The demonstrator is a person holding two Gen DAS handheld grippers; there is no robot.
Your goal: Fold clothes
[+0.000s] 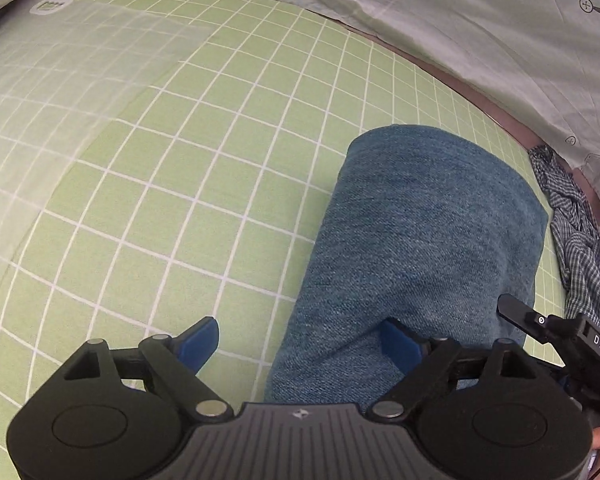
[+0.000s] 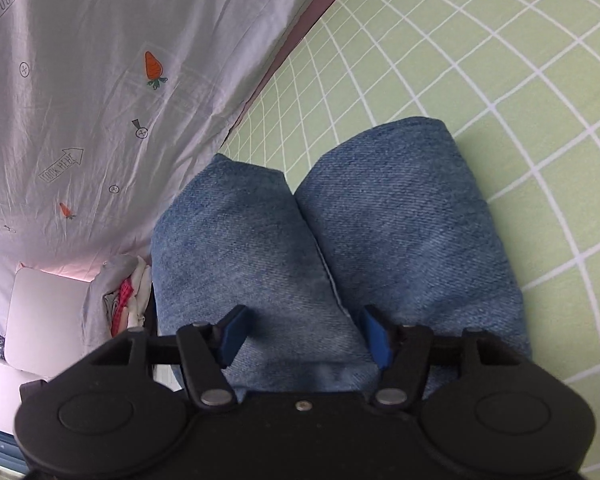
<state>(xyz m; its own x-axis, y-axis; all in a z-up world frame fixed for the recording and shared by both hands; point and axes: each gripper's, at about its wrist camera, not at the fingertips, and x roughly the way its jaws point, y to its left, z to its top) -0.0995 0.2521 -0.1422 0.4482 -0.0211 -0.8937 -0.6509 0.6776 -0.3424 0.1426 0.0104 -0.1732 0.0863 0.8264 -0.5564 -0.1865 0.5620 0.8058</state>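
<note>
Denim: folded blue jeans point(image 2: 340, 248) lie on the green white-gridded bedsheet point(image 1: 160, 160).
Left gripper point(image 1: 304, 344): jaws spread, empty, at the fold's near edge.
Right gripper point(image 2: 304, 334): jaws spread above the denim.
Left view only: crumpled checked shirt point(image 1: 580, 236).
Right view only: carrot-printed white sheet point(image 2: 100, 100).

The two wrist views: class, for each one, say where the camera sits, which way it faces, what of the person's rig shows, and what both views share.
Left wrist view: sits on the left tool, looking forward and down over the green checked bedsheet; its open blue fingers show, and the right tool pokes in at the edge.
Right wrist view: sits on the right tool, facing the folded jeans and the white printed cloth; its open fingers show.
Shared: jeans, bedsheet, white cloth.
</note>
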